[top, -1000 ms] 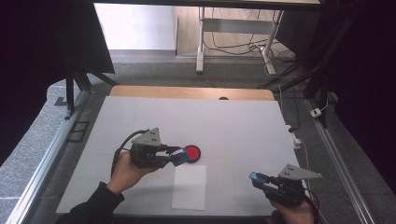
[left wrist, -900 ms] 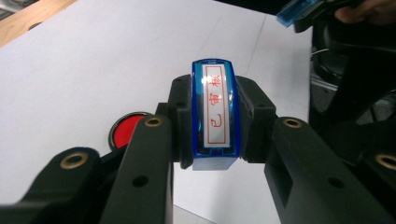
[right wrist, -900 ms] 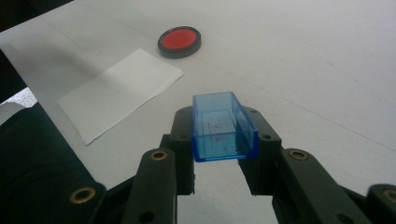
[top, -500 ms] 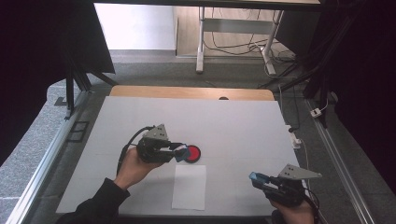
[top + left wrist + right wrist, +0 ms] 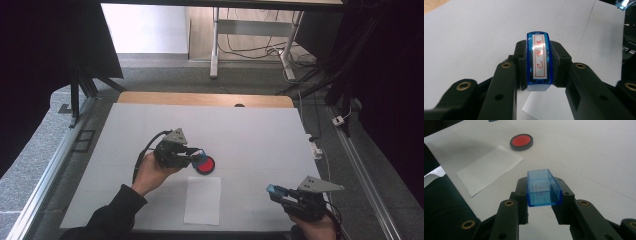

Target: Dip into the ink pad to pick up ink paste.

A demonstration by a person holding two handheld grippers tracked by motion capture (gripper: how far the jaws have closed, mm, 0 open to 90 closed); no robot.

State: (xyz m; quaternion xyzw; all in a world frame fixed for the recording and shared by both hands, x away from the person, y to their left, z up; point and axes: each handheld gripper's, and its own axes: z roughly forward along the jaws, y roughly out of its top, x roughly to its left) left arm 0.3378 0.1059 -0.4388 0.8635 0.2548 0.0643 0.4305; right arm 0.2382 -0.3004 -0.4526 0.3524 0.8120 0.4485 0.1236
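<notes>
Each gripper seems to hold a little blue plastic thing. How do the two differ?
The stamp in the left gripper carries a white face with red characters; the cap in the right gripper is a hollow, open box. The stamp looks longer and narrower. Both are translucent blue and clamped between black jaws.

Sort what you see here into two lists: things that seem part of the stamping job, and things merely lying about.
Part of the job:
- blue stamp, held in the left claw
- blue stamp cap, held in the right claw
- red ink pad
- white paper sheet

Just lying about:
- cables on the floor
- table legs beyond
</notes>
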